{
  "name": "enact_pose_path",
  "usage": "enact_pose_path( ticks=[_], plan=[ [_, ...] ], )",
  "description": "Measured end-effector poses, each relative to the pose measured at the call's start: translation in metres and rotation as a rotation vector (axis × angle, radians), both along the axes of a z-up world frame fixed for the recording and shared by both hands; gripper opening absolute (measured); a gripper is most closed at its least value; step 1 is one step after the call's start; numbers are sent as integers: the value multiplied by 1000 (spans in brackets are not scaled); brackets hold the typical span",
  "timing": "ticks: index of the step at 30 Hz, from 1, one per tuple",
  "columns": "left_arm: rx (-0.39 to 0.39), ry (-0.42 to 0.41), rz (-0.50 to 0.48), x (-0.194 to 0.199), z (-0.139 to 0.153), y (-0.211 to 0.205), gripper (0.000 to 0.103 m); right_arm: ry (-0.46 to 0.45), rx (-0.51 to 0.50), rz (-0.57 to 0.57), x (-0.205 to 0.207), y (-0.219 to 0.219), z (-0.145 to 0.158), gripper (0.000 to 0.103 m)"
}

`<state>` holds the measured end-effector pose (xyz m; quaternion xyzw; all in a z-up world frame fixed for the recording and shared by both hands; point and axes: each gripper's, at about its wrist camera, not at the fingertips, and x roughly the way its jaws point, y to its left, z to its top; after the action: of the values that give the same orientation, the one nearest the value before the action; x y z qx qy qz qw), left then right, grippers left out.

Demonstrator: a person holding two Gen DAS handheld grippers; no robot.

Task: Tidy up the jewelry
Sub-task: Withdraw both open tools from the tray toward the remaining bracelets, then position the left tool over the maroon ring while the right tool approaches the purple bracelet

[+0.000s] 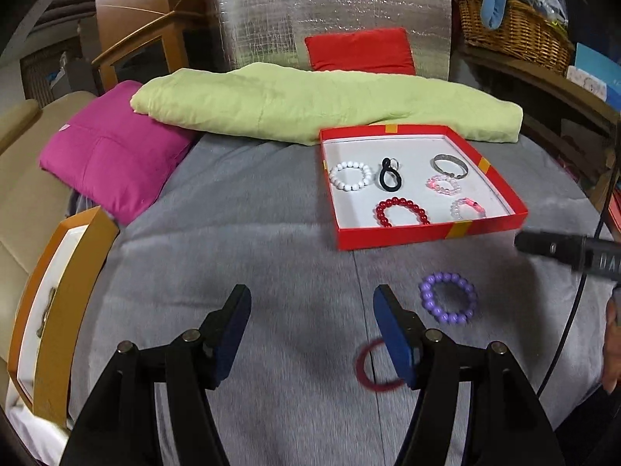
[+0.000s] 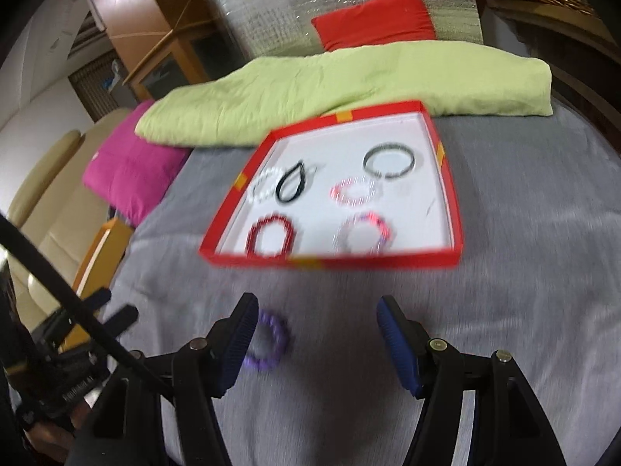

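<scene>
Hovering low over the grey blanket-covered bed (image 1: pixel 271 256), the left gripper (image 1: pixel 312 334) has its blue-padded jaws spread wide with nothing between them, and the thin dark red ring bangle (image 1: pixel 374 369) lies flat on the blanket partly behind its right finger, so this gripper looks placed to take that piece. Just beyond and to the right sits the purple beaded bracelet (image 1: pixel 448 298), loose on the blanket and apart from the bangle. The right gripper (image 2: pixel 316 334) is likewise agape and empty; in its blurred view the purple bracelet shows beside its left finger, outside the gap, so it would need to shift left to straddle it. Farther out rests the shallow red cardboard box with a white floor (image 1: pixel 423 233), which seems to be the collecting place: it already holds a white beaded bracelet (image 1: pixel 350 175), a black looped cord with a small ring (image 1: pixel 389 175), a silver metal bangle (image 1: pixel 449 165), two pale pink clear-beaded bracelets (image 1: pixel 443 184) and a dark red beaded bracelet (image 1: pixel 401 213), spaced apart rather than heaped. Behind it lie a folded light green quilt (image 1: pixel 310 105) and a magenta cushion (image 1: pixel 112 151).
</scene>
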<state>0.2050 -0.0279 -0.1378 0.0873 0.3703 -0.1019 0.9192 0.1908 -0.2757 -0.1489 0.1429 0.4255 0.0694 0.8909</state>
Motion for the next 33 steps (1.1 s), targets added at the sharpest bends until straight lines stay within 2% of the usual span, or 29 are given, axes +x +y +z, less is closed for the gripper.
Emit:
enact_pose_path(
  ticks=[7, 16, 23, 33],
  plan=[
    [-11, 2, 12, -7, -2, 11, 66, 13, -50, 34, -15, 27, -11, 67],
    [20, 59, 33, 7, -22, 17, 66, 2, -287, 28, -7, 55, -14, 68],
    [23, 93, 38, 14, -30, 13, 66, -36, -353, 25, -10, 56, -4, 68],
    [38, 100, -9, 12, -33, 1, 66, -36, -360, 23, -15, 52, -2, 68]
  ],
)
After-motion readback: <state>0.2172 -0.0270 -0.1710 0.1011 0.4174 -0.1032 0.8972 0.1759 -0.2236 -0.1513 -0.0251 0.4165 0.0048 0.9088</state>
